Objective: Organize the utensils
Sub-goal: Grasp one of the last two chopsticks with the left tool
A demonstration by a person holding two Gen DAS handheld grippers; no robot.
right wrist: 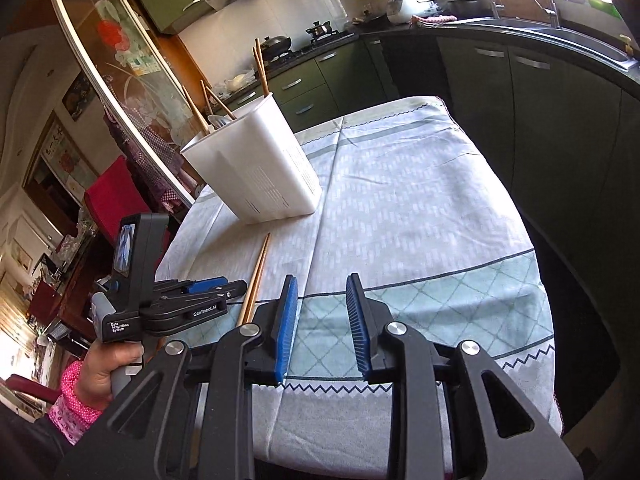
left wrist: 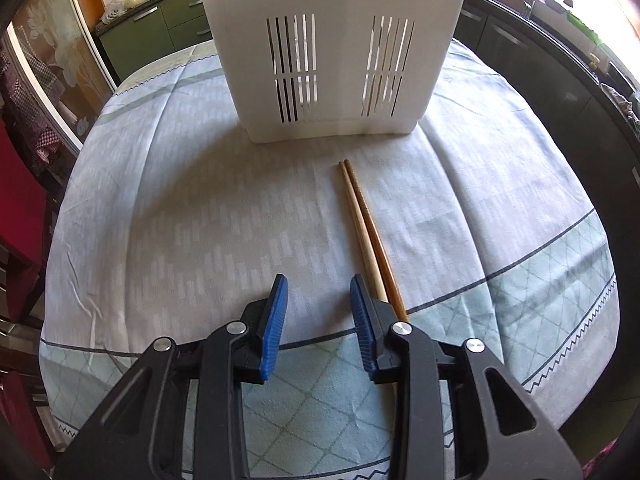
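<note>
A pair of wooden chopsticks (left wrist: 366,228) lies on the tablecloth, pointing at a white slotted utensil holder (left wrist: 332,48). My left gripper (left wrist: 319,286) is open and empty, low over the cloth, its right finger just left of the chopsticks' near ends. In the right wrist view the holder (right wrist: 256,164) stands at the table's far left with several chopsticks and a spoon in it. The loose chopsticks (right wrist: 256,280) lie in front of it, beside the left gripper (right wrist: 224,286). My right gripper (right wrist: 322,284) is open and empty above the near table edge.
The table carries a pale blue and green patterned cloth (right wrist: 400,208). Dark kitchen cabinets (right wrist: 540,100) and a sink run along the right. A glass sliding door (right wrist: 120,80) and a red chair (right wrist: 108,196) stand at the left.
</note>
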